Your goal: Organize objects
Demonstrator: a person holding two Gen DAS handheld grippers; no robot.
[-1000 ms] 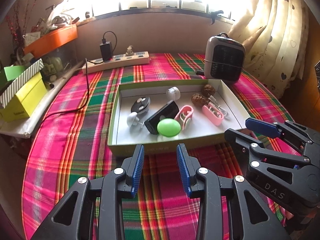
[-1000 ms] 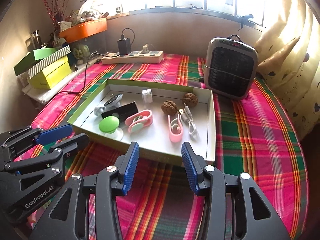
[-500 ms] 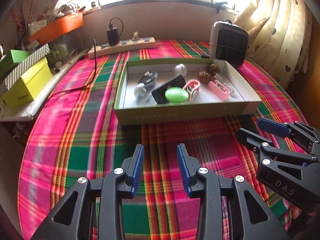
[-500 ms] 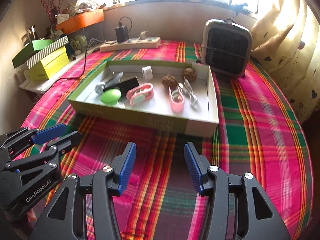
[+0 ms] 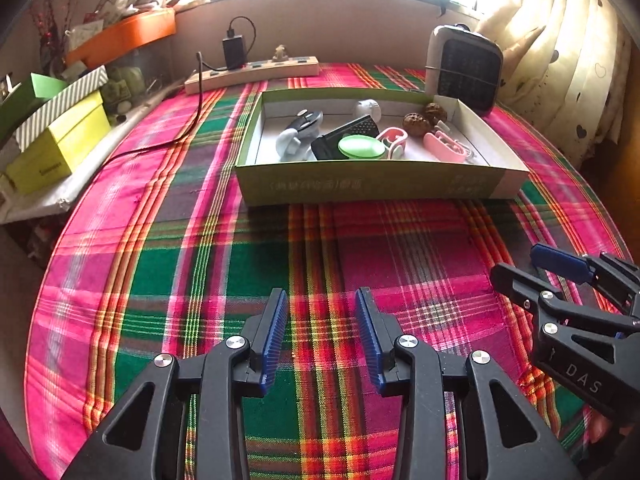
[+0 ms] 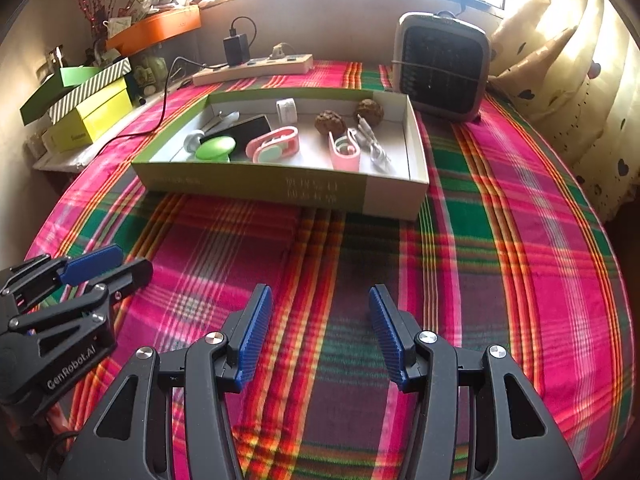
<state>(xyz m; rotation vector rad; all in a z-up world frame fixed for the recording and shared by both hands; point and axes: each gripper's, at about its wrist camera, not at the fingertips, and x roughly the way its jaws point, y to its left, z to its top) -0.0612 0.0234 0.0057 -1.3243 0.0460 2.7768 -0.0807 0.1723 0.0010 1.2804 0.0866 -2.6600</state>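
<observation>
A shallow green-and-white box [image 5: 372, 186] [image 6: 280, 184] lies on the plaid cloth, well ahead of both grippers. Inside it are a green round lid [image 5: 360, 147] [image 6: 216, 148], a black flat device [image 5: 344, 134] [image 6: 248, 128], pink clips [image 5: 444, 148] [image 6: 276, 146], two brown walnuts [image 5: 416, 124] [image 6: 330, 122], a white roll [image 5: 366, 108] [image 6: 286, 110] and a white cable [image 6: 372, 144]. My left gripper [image 5: 322, 320] hovers over bare cloth, jaws opening, nothing between them. My right gripper [image 6: 318, 316] is open and empty too, to the right of the left one.
A small grey heater [image 5: 464, 68] [image 6: 440, 68] stands behind the box at the right. A power strip [image 5: 252, 74] [image 6: 252, 68] with a black charger lies along the back wall. Yellow and green boxes [image 5: 56, 136] [image 6: 84, 108] are stacked at the left. A curtain hangs at the right.
Both grippers have pulled back from the box and sunk toward the cloth, so the box looks farther away. The right jaws stand wider than a second ago; the left jaws have widened slightly.
</observation>
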